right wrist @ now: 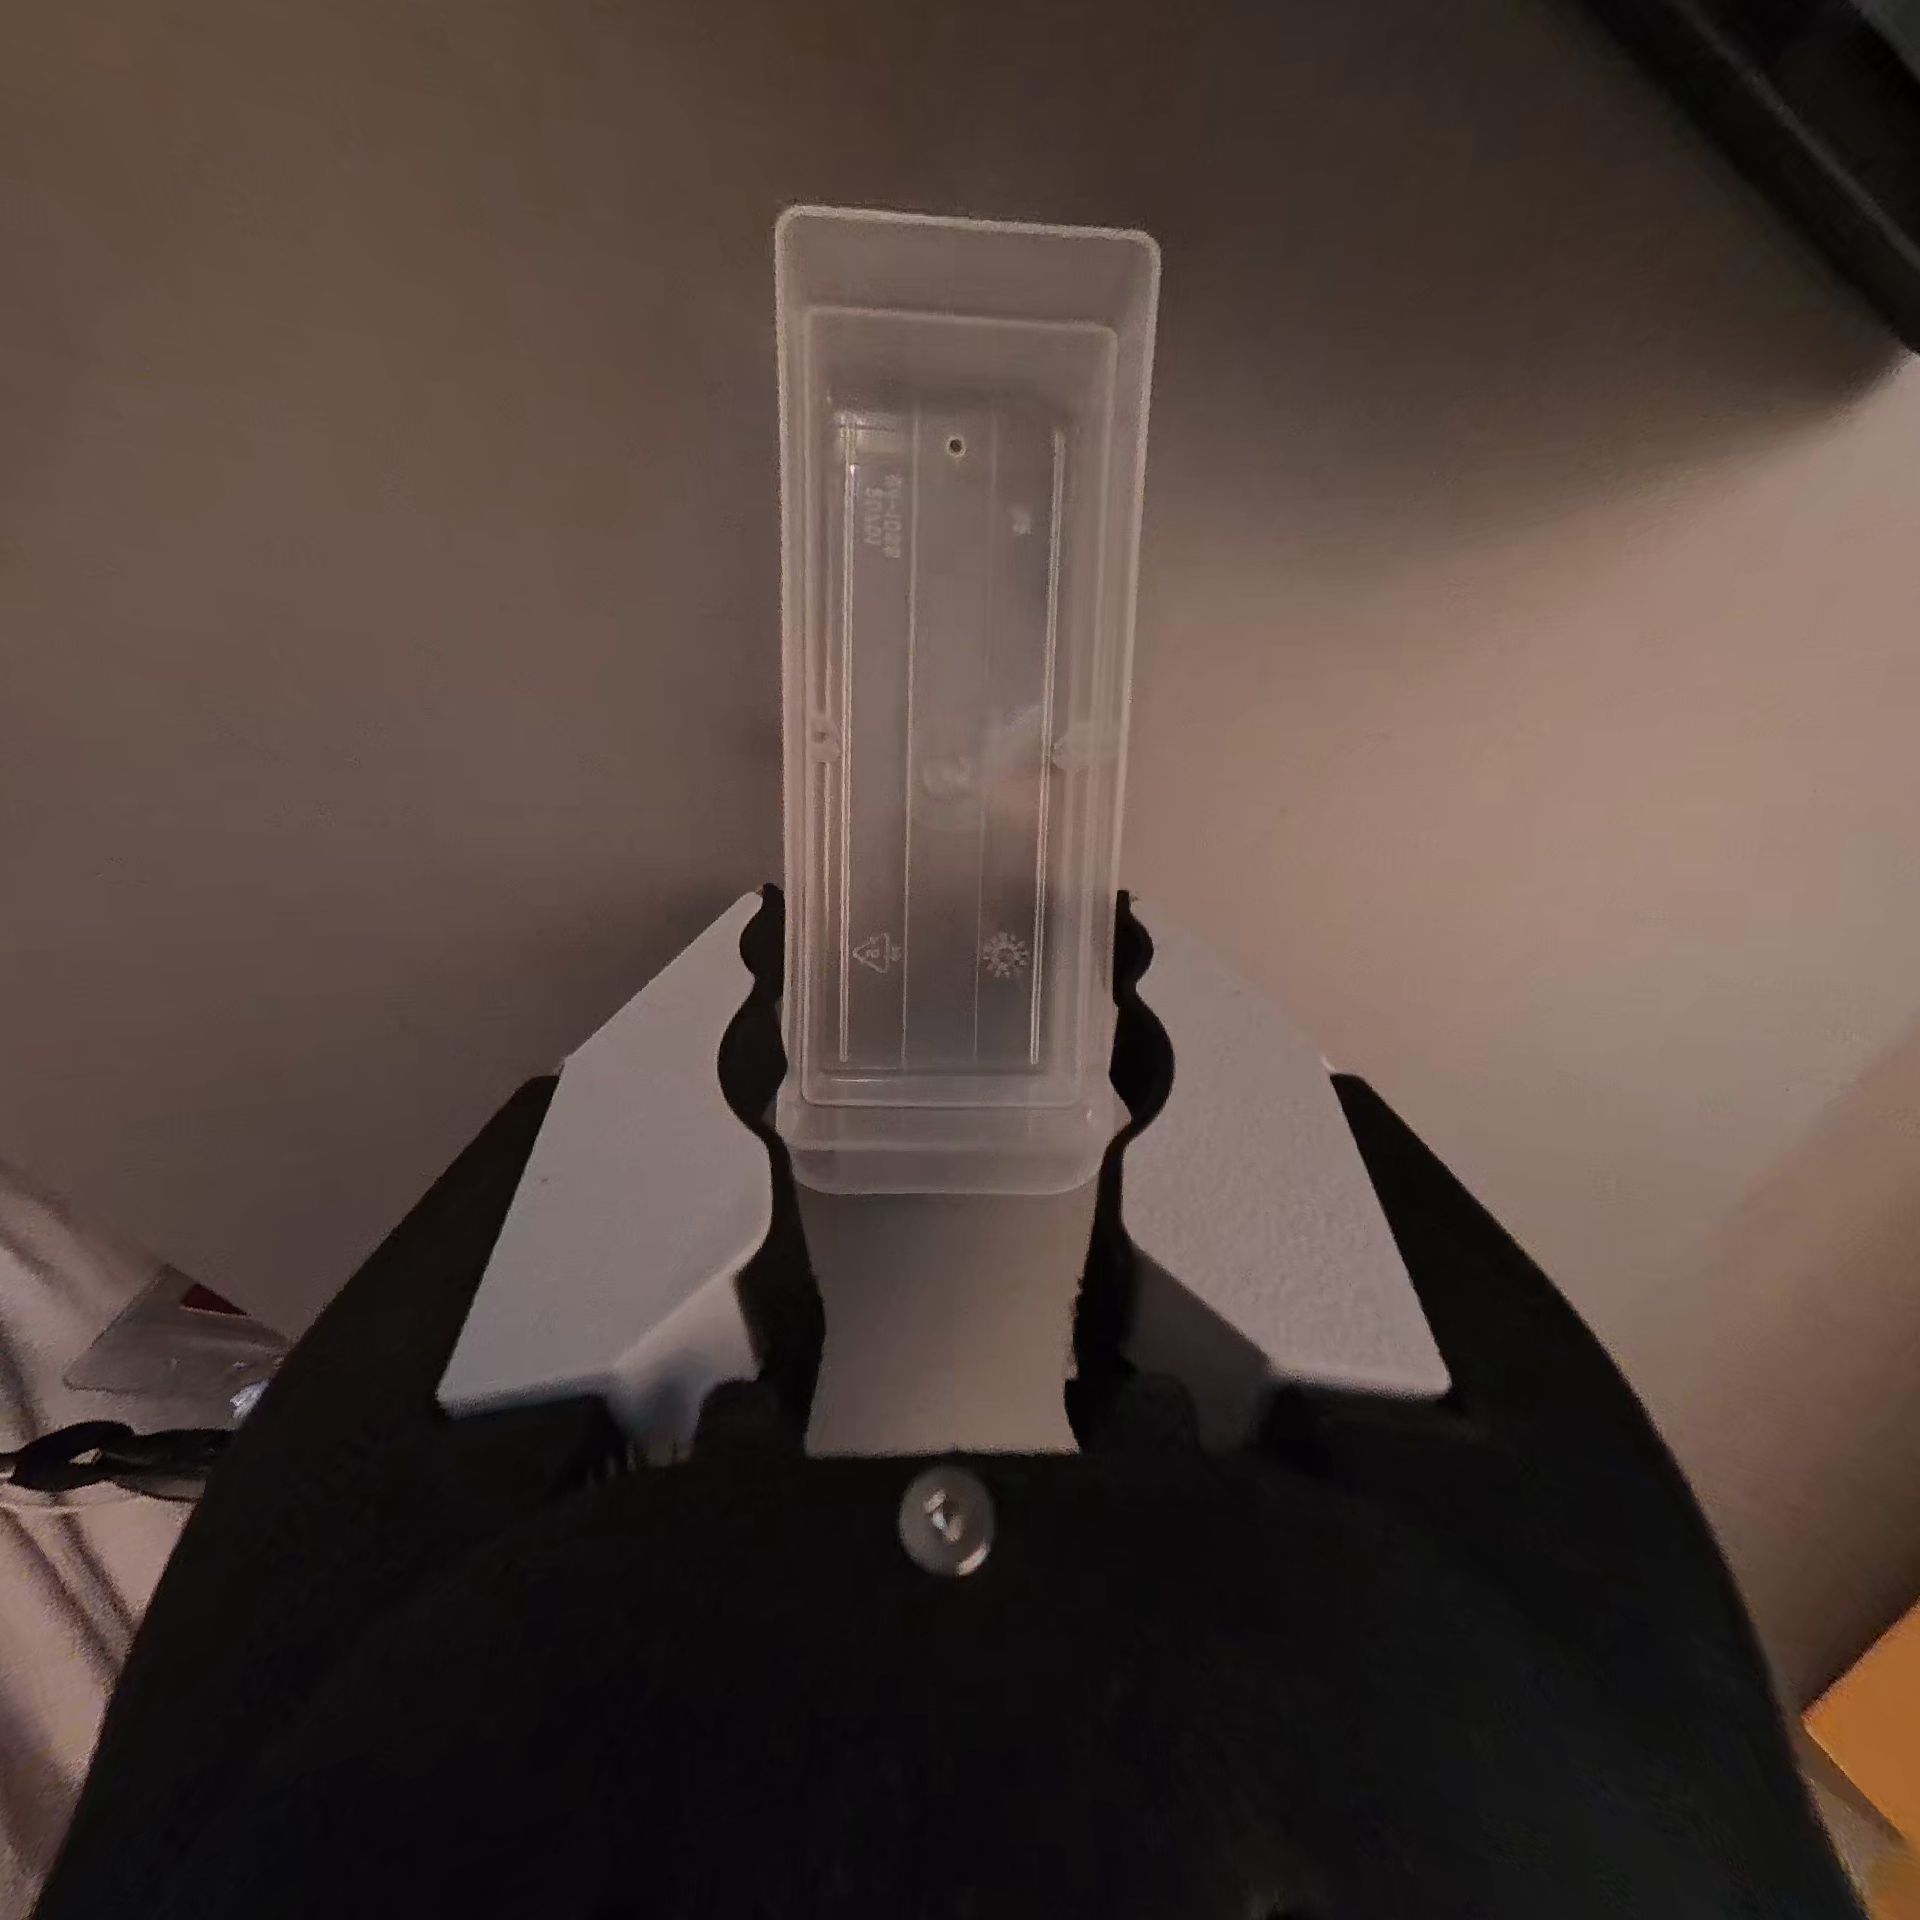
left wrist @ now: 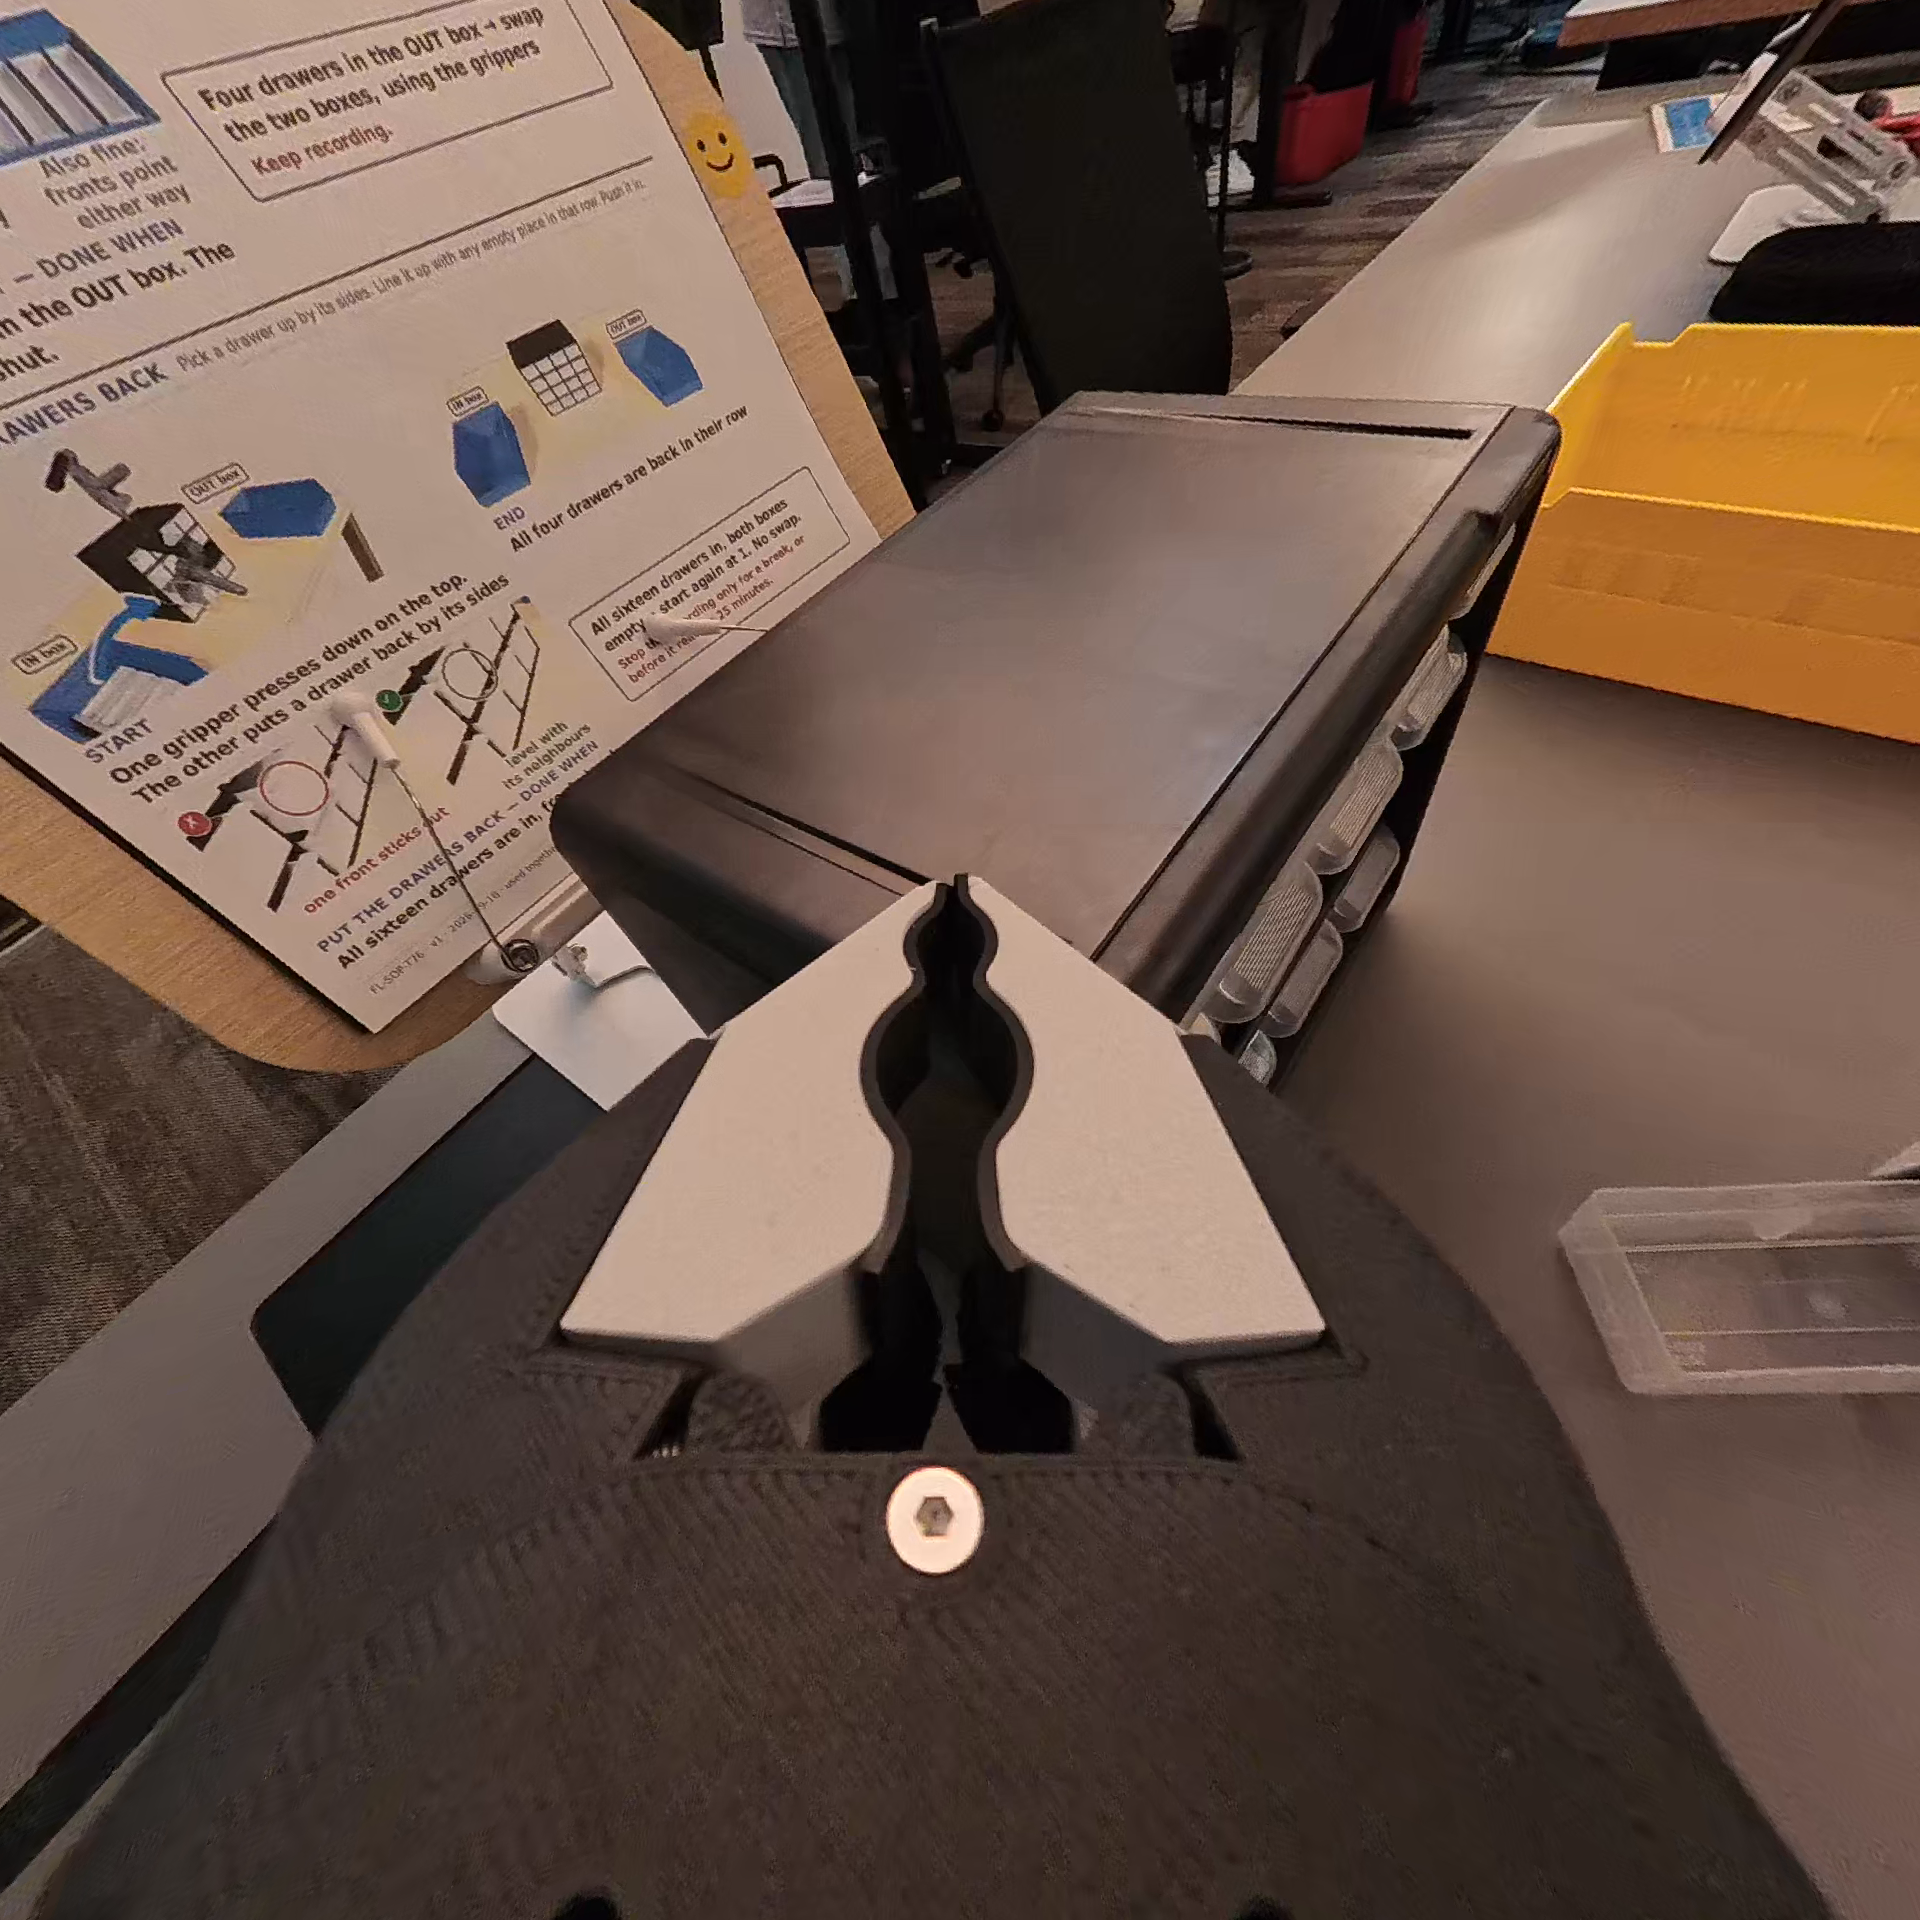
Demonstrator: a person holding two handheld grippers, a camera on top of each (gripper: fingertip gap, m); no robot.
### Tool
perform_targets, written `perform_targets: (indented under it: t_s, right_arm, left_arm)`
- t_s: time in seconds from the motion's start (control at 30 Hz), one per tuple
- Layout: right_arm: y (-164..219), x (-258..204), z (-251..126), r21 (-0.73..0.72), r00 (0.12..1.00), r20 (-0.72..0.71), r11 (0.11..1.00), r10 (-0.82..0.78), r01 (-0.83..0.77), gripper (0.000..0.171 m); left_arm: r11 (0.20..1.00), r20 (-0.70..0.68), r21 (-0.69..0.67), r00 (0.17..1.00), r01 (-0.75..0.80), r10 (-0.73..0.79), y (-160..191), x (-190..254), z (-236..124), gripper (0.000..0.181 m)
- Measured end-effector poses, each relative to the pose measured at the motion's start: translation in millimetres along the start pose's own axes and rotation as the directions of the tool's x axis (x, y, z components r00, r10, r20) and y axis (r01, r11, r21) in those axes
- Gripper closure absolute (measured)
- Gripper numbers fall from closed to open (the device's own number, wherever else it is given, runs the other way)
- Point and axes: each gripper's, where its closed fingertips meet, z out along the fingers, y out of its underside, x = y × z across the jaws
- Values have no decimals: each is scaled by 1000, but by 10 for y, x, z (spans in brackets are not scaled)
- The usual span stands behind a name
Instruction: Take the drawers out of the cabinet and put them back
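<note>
Grey counter (left wrist: pixel 1621 935) carries a black plastic cabinet (left wrist: pixel 1091 644) at 12 o'clock, most clear drawers in. Left hand-held gripper (left wrist: pixel 958 883) is closed, empty. Right hand-held gripper (right wrist: pixel 948 904) squeezes one clear plastic drawer (right wrist: pixel 966 665) by its sides. It is out and must go back.

Left wrist view: close above the cabinet (left wrist: pixel 1091 665), looking along its top.
Right wrist view: straight down, near the table (right wrist: pixel 416 520).
Shared: clear drawer (left wrist: pixel 1756 1288) (right wrist: pixel 961 675).
</note>
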Motion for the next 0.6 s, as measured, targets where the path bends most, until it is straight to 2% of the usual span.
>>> perform_targets:
  t_s: [0.23, 0.37, 0.43, 0.5, 0.6]
  right_arm:
    - [128, 62, 59, -82, 1000, -14, 997, -4, 3, 106]
    - [21, 20, 26, -15, 999, 27, 999, 29, -28, 109]
    - [-17, 97, -11, 5, 999, 4, 999, 51, -51, 110]
    - [-73, 204, -81, 29, 995, -17, 995, 100, -99, 110]
    - [-233, 473, -256, 94, 963, -51, 962, 263, -258, 110]
  left_arm:
    - [1000, -1, 3, 1000, 3, -3, 0, 1, 1, 181]
    - [1000, -1, 5, 1000, 3, -3, 0, 0, 2, 181]
    - [1000, -8, 10, 1000, 15, -14, 1, 1, 2, 181]
    - [1000, -14, 14, 1000, 25, -24, 1, 1, 2, 181]
    - [1000, -13, 13, 1000, 29, -29, 2, 1, 1, 181]
